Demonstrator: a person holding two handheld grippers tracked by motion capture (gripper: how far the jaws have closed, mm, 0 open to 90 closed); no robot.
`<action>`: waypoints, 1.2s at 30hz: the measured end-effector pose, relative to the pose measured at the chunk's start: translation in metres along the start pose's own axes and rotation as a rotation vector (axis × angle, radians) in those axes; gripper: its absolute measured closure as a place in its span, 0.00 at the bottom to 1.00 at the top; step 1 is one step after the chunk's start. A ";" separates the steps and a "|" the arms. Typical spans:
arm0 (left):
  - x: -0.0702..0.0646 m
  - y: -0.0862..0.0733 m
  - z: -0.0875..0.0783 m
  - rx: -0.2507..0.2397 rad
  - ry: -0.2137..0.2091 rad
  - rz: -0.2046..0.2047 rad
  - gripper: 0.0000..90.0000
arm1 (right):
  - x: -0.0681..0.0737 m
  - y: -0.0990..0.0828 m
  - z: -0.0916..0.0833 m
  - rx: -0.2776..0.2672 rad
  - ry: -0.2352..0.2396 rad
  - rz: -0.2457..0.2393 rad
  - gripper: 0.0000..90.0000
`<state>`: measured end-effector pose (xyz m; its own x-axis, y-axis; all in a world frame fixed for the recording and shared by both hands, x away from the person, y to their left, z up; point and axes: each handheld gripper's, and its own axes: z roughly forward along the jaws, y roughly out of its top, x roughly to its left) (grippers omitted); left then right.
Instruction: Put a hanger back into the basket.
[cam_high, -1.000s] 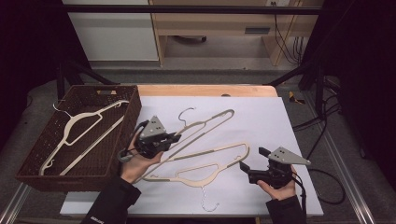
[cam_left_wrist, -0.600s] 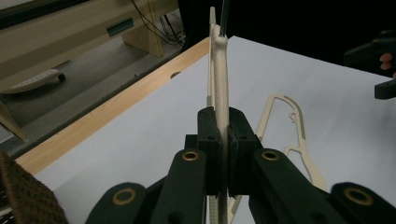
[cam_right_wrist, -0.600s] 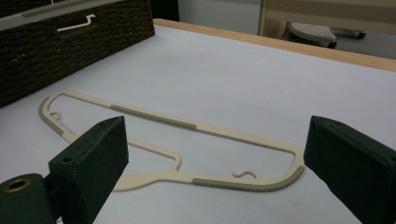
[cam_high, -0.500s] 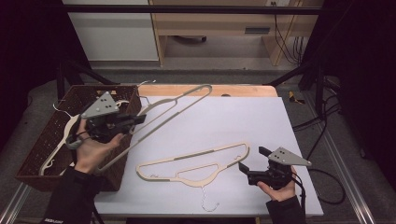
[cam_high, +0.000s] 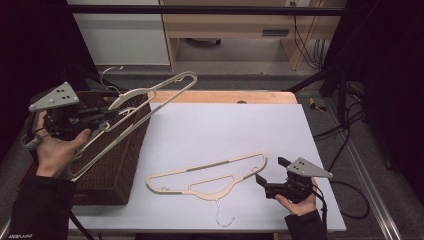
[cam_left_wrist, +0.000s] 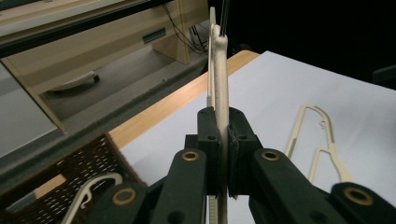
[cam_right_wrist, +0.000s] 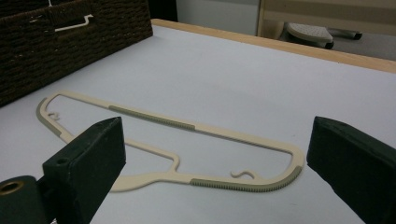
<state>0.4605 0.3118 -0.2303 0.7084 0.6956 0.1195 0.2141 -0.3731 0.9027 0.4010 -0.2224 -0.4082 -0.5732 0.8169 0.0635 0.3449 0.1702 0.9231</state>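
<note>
High view: left gripper (cam_high: 102, 116) clamped a raised hanger (cam_high: 150, 95) above the basket (cam_high: 112, 170). Right gripper (cam_high: 270, 176) gaped wide beside a second hanger (cam_high: 210, 172) lying flat on the table (cam_high: 225, 125).

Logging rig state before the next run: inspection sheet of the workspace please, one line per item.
Surface: white table, wooden far edge.
Job's things: one hanger flat on table; lifted hanger over wicker basket; another hanger in the basket.
Clutter: nothing seen.
Grippers: left gripper shut on lifted hanger; right gripper open, jaws facing flat hanger.
Cables: right gripper's cable off table's right edge.
Surroundings: wooden furniture behind, dark sides.
</note>
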 end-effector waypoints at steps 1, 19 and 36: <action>0.004 -0.002 -0.002 0.002 0.007 -0.002 0.96 | 0.000 0.000 0.000 0.000 0.000 0.000 0.06; 0.074 -0.054 -0.029 0.069 0.069 -0.071 0.96 | 0.001 0.000 0.001 -0.003 0.009 0.000 0.05; 0.111 -0.106 -0.035 0.114 0.118 -0.190 0.96 | 0.000 0.000 0.000 -0.009 0.016 -0.008 0.04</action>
<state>0.4927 0.4501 -0.2980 0.5662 0.8242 0.0057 0.4151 -0.2911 0.8620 0.4015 -0.2225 -0.4080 -0.5880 0.8065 0.0621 0.3336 0.1718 0.9269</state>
